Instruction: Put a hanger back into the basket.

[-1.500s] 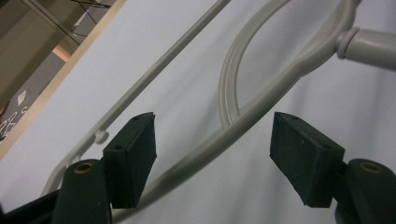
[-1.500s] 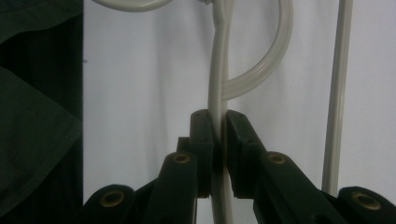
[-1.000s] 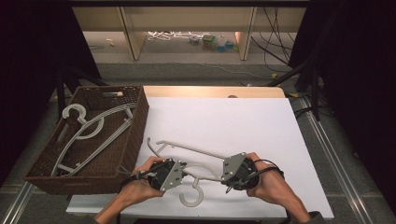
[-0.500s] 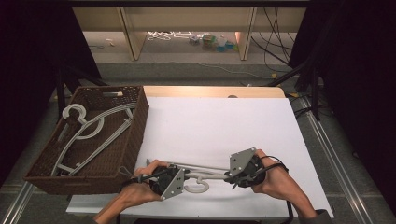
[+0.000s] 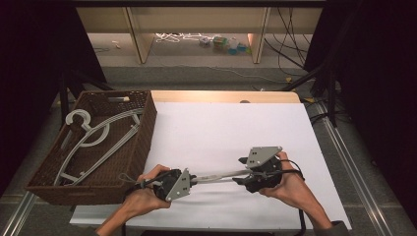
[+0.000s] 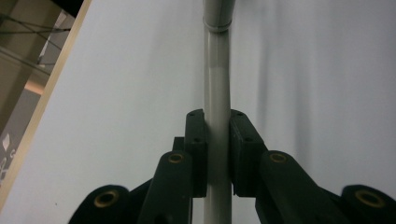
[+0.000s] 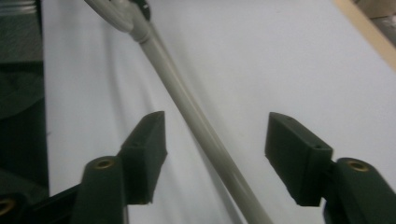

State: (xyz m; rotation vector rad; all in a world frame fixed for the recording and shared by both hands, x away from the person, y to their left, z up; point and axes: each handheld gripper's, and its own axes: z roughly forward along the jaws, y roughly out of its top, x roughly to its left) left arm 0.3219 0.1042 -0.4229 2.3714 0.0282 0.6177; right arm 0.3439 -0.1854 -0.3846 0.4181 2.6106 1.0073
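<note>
On the white table [image 5: 221, 128], the left claw [image 6: 217, 154] clamps the hanger [image 6: 218, 93]; the right claw [image 7: 217, 158] gapes around it.

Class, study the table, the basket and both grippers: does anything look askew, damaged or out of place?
Nothing looks damaged or spilled. One oddity: the grey hanger is clamped by the left gripper alone, while the right gripper stands open around its rod without touching. Other hangers lie in the wicker basket.

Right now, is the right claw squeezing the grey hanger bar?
No, the right claw stands wide open, the hanger bar passing between its jaws without touching either.
</note>
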